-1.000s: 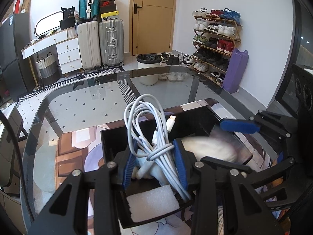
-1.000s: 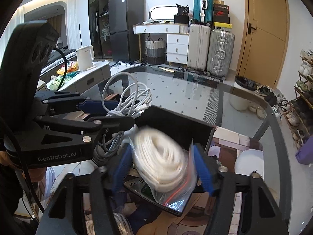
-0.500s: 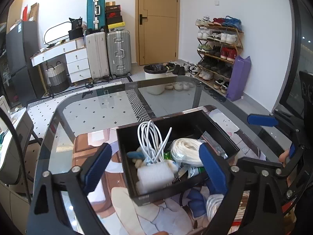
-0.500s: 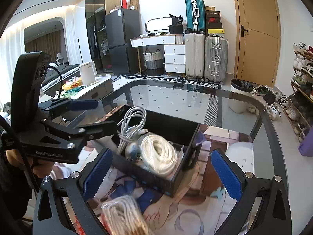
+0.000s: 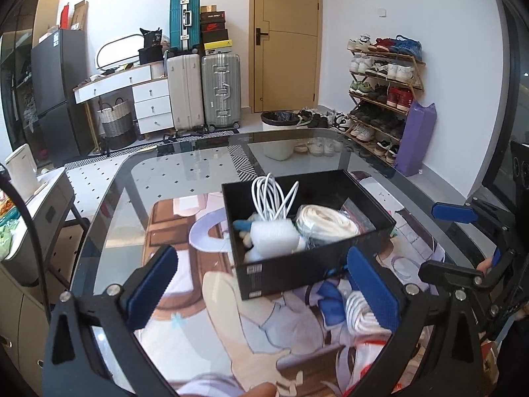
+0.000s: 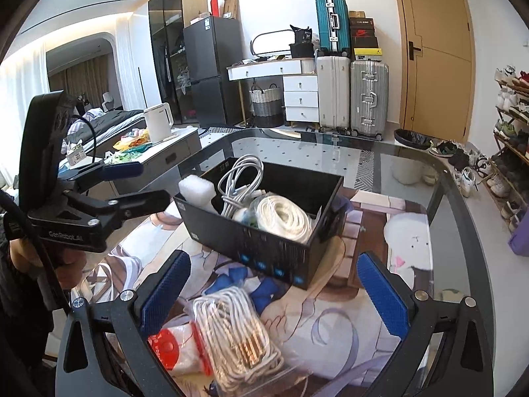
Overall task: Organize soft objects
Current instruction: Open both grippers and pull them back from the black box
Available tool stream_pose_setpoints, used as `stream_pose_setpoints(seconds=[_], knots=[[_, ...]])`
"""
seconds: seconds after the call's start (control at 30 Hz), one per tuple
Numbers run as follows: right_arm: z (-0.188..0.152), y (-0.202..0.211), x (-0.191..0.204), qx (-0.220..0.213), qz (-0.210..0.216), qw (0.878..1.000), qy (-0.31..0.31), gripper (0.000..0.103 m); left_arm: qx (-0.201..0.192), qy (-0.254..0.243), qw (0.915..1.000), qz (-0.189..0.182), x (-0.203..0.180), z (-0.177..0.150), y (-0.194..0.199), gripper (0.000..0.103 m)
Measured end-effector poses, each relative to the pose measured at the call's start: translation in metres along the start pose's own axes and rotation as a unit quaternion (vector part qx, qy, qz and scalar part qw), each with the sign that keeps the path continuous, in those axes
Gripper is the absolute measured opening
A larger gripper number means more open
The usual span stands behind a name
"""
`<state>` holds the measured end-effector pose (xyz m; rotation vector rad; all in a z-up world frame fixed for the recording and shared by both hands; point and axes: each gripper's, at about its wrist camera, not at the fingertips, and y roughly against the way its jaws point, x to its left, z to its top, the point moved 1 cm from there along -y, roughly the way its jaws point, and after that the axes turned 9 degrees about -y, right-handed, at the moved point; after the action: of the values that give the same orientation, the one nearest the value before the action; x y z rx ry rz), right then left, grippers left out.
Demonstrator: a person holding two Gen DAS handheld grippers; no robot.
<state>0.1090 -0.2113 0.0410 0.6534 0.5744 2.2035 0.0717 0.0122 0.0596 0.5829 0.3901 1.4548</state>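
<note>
A black box [image 5: 297, 266] [image 6: 264, 251] stands on a printed mat [image 5: 185, 228] on the glass table. In it lie a white cable bundle [image 5: 271, 195] [image 6: 241, 178], a bagged white rope coil [image 5: 325, 221] [image 6: 281, 215] and a white foam block [image 5: 274, 238] [image 6: 196, 190]. My left gripper [image 5: 261, 253] [image 6: 132, 183] hangs before the box's near-left side, its jaws opening with nothing held. My right gripper [image 6: 272, 259] [image 5: 446, 241] is open and holds nothing. Under it lie a bagged white cable [image 6: 234, 334] [image 5: 358, 311] and a red-and-white item [image 6: 175, 347].
The glass table's rounded edge [image 5: 109, 185] curves along the left and far sides. A side cabinet with a white kettle [image 6: 158, 122] stands to the left. Suitcases [image 5: 201, 89], a door [image 5: 286, 39], a bin [image 5: 279, 132] and a shoe rack [image 5: 383, 89] line the walls.
Both grippers let go: the cable bundle and the bagged rope coil now lie in the box. Both have opened wide and drawn back from the box.
</note>
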Motion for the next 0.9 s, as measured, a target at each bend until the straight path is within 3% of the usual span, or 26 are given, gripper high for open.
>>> stream_pose_setpoints(seconds=[0.37, 0.9], knots=[[-0.016, 0.013, -0.003, 0.003, 0.001, 1.0, -0.003, 0.102, 0.014, 0.005, 0.9999, 0.006, -0.007, -0.027, 0.011, 0.103], [-0.037, -0.003, 0.0, 0.043, 0.014, 0.999, 0.017, 0.102, 0.045, 0.014, 0.9988, 0.01, -0.024, -0.06, 0.003, 0.103]])
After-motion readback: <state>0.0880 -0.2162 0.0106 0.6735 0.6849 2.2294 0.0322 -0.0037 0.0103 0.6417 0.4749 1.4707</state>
